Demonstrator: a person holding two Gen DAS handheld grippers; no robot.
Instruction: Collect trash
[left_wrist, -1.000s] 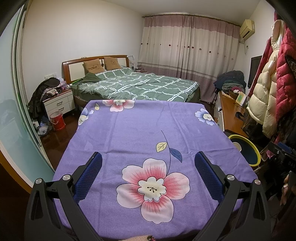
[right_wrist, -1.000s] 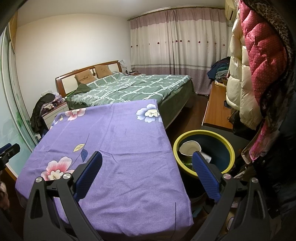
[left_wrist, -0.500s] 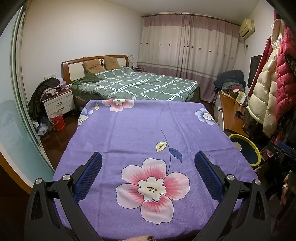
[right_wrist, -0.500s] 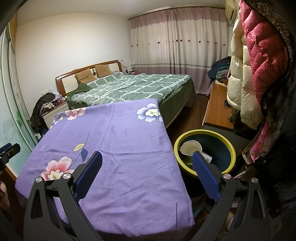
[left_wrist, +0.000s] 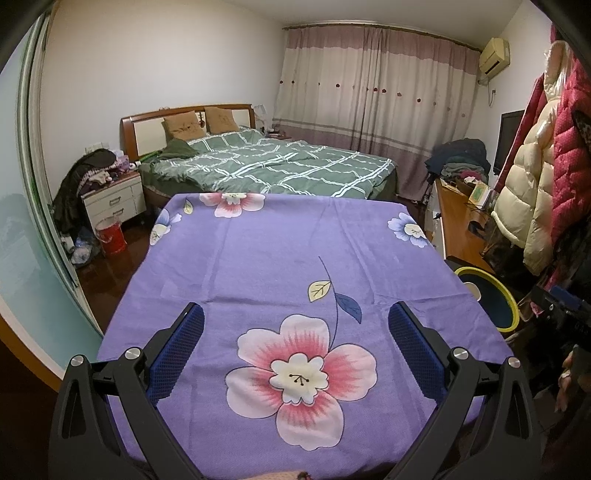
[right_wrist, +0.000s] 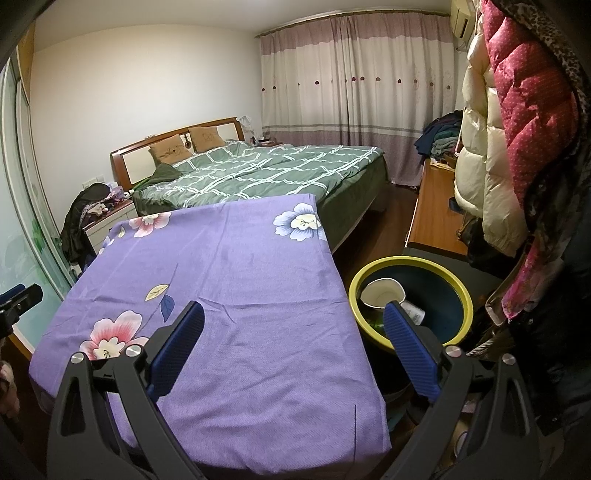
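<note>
Sitting in the yellow-rimmed bin (right_wrist: 458, 291) just right of the tabletop (right_wrist: 258, 295), a white cup (right_wrist: 380, 293) lies tilted among other trash. Both the left tool (left_wrist: 295, 328) and right tool (right_wrist: 293, 325) hover wide open, empty, over the purple flowered cloth (left_wrist: 277, 258).

White walls, drawn curtains (left_wrist: 373, 110), green-quilted bed (left_wrist: 273, 166), dark wood floor (right_wrist: 384, 225).
</note>
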